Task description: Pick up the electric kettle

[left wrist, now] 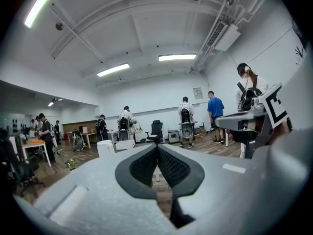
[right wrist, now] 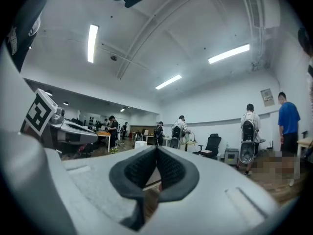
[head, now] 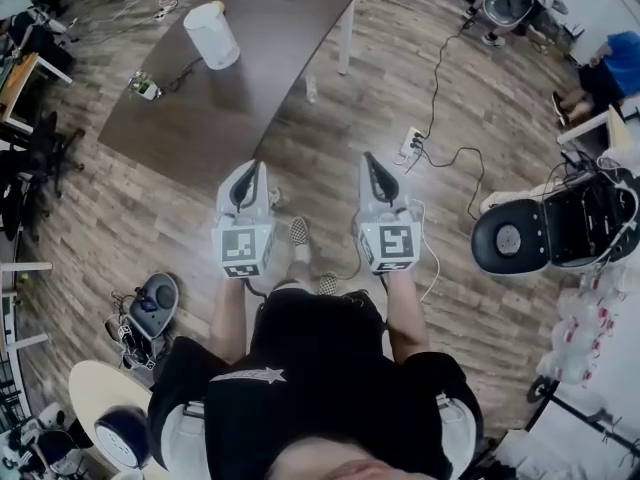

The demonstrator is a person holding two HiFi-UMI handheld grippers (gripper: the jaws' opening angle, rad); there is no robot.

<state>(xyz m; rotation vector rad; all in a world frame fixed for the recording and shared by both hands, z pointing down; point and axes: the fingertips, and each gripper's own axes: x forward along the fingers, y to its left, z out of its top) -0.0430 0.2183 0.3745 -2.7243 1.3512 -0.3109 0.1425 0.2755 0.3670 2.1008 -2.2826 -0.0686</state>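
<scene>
Our left gripper and right gripper: jaws pressed together, nothing held. Electric kettle at 11 o'clock on table. Rigid, smooth, possibly water-heavy. We'd take handle, though it's hard to discern from here.

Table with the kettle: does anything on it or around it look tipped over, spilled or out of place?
Nothing is spilled or tipped: the electric kettle stands upright on the table. Only a power strip lies loose on the floor nearby, with cables trailing from it.

Qty: 1 kettle, 1 table, 2 hand-held grippers.
</scene>
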